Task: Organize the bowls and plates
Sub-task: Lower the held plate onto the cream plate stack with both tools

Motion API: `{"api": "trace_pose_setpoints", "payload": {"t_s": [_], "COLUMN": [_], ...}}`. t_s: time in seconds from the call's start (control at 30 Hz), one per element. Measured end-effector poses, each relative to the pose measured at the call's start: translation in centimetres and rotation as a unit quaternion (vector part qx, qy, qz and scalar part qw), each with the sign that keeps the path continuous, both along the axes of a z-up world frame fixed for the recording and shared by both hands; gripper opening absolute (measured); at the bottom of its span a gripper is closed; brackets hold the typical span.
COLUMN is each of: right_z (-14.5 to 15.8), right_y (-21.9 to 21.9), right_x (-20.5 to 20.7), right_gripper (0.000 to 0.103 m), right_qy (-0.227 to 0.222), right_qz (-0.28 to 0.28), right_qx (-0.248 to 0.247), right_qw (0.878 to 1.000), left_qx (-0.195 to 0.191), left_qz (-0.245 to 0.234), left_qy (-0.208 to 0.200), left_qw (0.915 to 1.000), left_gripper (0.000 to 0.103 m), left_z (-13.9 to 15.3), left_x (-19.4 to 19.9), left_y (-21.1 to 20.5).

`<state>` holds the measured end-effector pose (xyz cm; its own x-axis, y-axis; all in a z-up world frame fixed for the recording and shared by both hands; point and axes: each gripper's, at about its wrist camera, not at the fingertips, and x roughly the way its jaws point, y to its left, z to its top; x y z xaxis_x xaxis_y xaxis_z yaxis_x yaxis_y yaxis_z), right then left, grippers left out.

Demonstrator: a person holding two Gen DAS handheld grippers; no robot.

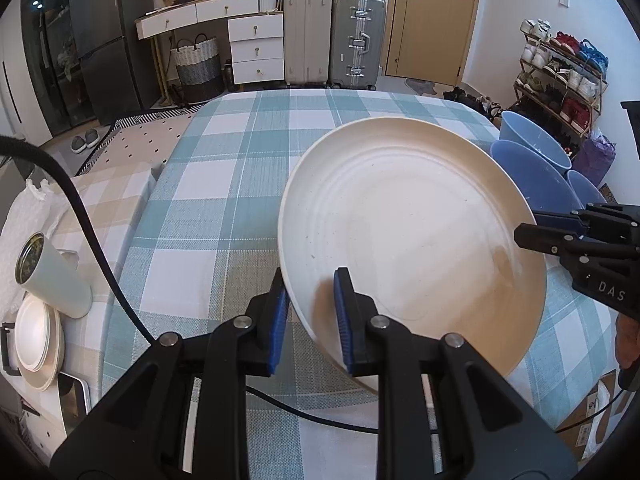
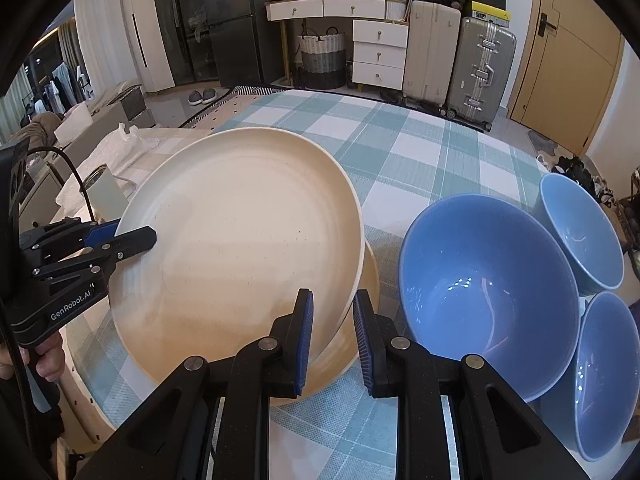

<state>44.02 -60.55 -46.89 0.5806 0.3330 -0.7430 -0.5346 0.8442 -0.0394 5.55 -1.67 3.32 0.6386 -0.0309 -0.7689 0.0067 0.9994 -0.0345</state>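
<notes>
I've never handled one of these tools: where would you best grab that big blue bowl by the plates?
Judging by its shape, I'd take the big blue bowl by its thin rim, one finger inside and one outside. Come from the near side with the right hand-held gripper: the cream plates crowd its left and two smaller blue bowls its right.

Straight ahead, past the far edge of the teal plaid tablecloth (image 1: 224,184): two upright suitcases (image 1: 334,40) side by side, with a white drawer unit (image 1: 256,46) and a woven basket (image 1: 198,66) to their left. Off to the right, a shoe rack (image 1: 560,76) (fully loaded). Near left, a pale tumbler (image 1: 54,276), tilted.
</notes>
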Motion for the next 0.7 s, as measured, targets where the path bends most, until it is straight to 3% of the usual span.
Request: {"api": "trace_pose_setpoints", "payload": {"t_s": [0.7], "right_z": [-2.9], "right_y": [0.2], "right_x": [0.8], "right_gripper": [0.021], "right_qy": [-0.002], "right_qz": [-0.010], "right_qx": [-0.026], "right_qw": [1.000], "left_qx": [0.013], "left_qz": [-0.004], "left_qy": [0.010], "left_qw": [0.9999], "left_gripper": [0.019], "left_z": [-4.1], "left_x": [1.9], "left_y": [-0.2]}}
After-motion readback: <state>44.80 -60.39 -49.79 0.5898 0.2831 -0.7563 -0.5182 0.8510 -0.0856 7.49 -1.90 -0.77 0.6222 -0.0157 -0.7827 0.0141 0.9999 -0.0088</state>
